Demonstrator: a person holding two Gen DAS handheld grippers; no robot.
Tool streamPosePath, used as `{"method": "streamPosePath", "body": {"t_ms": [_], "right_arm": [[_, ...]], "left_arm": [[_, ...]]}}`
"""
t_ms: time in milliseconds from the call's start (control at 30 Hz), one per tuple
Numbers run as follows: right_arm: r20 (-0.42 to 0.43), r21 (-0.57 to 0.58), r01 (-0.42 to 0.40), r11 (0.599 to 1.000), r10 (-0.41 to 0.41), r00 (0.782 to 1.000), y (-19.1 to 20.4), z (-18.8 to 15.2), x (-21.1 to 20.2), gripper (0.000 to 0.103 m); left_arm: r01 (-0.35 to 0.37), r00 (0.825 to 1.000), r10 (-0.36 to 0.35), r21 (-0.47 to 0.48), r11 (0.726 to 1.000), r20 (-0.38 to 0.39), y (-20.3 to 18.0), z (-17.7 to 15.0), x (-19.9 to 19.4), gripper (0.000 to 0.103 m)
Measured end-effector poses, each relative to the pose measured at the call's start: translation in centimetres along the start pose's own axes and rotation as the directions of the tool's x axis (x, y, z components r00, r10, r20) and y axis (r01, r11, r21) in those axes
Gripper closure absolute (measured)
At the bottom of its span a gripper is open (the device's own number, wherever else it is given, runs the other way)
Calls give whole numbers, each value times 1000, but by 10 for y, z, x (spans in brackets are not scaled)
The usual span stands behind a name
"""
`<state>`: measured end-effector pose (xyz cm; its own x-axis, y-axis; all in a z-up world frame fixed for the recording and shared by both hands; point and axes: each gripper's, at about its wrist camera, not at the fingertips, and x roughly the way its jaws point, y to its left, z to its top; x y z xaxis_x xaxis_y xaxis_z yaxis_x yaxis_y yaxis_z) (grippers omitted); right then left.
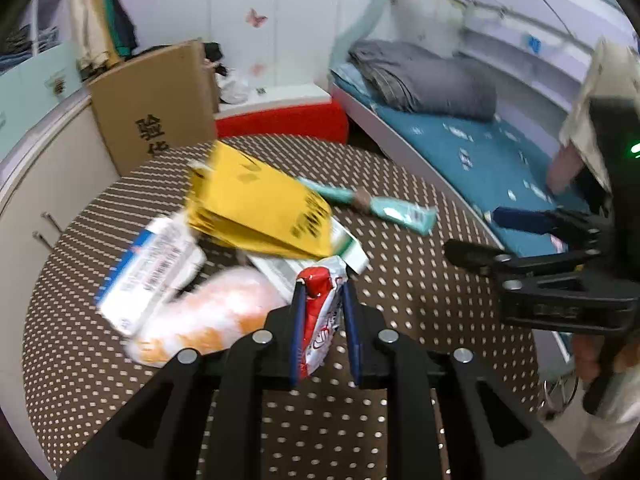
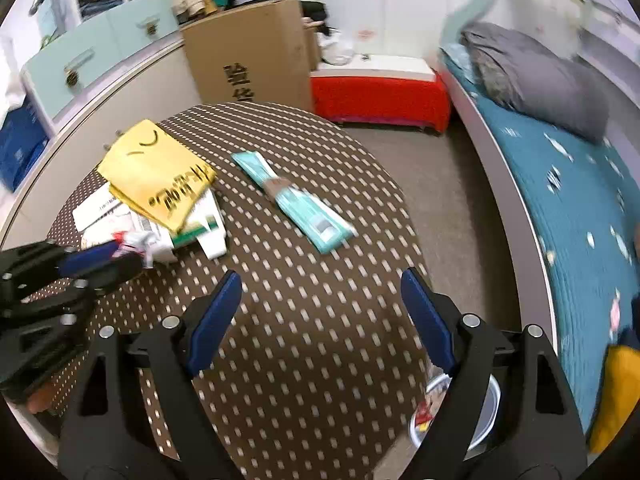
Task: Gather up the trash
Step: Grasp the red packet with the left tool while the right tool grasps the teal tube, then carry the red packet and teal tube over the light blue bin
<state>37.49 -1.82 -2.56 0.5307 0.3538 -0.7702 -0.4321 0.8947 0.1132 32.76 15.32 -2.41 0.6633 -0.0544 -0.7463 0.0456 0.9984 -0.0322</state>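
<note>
My left gripper (image 1: 323, 286) is shut on a red and white wrapper (image 1: 320, 320) and holds it above the brown dotted table (image 1: 400, 320). It also shows at the left of the right wrist view (image 2: 120, 258). On the table lie a yellow bag (image 1: 260, 212), a white and blue packet (image 1: 152, 268), an orange and white packet (image 1: 212, 320), a white and green box (image 2: 204, 232) and a teal wrapper (image 2: 296, 204). My right gripper (image 2: 320, 284) is open and empty over the table's near right part.
A bin (image 2: 460, 412) with some trash in it stands on the floor under my right gripper's right finger. A cardboard box (image 2: 252, 56) and a red bench (image 2: 380, 96) stand behind the table. A bed (image 2: 580, 200) runs along the right.
</note>
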Motion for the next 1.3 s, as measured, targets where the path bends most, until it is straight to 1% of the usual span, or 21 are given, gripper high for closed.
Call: {"method": "streamPosePath", "body": {"t_ms": [67, 133, 200, 367, 400, 433, 500, 600, 700, 967, 1200, 1300], "right_arm": [[-6, -40, -16, 999, 16, 1000, 8, 14, 10, 22], [-17, -71, -34, 997, 33, 999, 15, 25, 22, 23], [-39, -86, -27, 996, 24, 999, 18, 33, 34, 23], [-80, -125, -34, 992, 24, 996, 27, 52, 67, 35], [-92, -130, -33, 991, 21, 996, 28, 53, 74, 47], [-107, -135, -37, 990, 22, 994, 28, 53, 79, 70], [-128, -137, -44, 990, 27, 991, 28, 51, 85, 79], [-120, -120, -53, 991, 39, 992, 24, 45, 76, 83], [-104, -78, -71, 994, 63, 993, 18, 41, 61, 84], [-47, -46, -61, 997, 59, 997, 6, 19, 14, 84], [-11, -47, -36, 998, 35, 999, 4, -4, -25, 84], [5, -33, -25, 999, 25, 1000, -1, -14, -39, 84]], "left_arm": [[-18, 999, 19, -19, 1000, 26, 8, 5, -9, 85], [-58, 997, 59, -45, 997, 41, 20, 9, -16, 85], [-91, 994, 95, -74, 993, 51, 32, 13, -20, 85], [-114, 991, 122, -122, 986, 60, 55, 17, -22, 85], [-115, 991, 123, -135, 984, 54, 60, 17, -21, 85], [-122, 990, 130, -145, 982, 49, 63, 17, -19, 85], [-139, 988, 147, -156, 978, 42, 68, 17, -17, 85], [-128, 990, 135, -167, 978, 31, 72, 20, -10, 85], [-135, 989, 142, -161, 978, 31, 67, 19, -10, 85], [-132, 989, 139, -139, 981, 40, 51, 10, -18, 85], [-107, 992, 113, -109, 988, 49, 20, -3, -34, 85], [-110, 992, 115, -81, 991, 57, 3, -8, -38, 85]]}}
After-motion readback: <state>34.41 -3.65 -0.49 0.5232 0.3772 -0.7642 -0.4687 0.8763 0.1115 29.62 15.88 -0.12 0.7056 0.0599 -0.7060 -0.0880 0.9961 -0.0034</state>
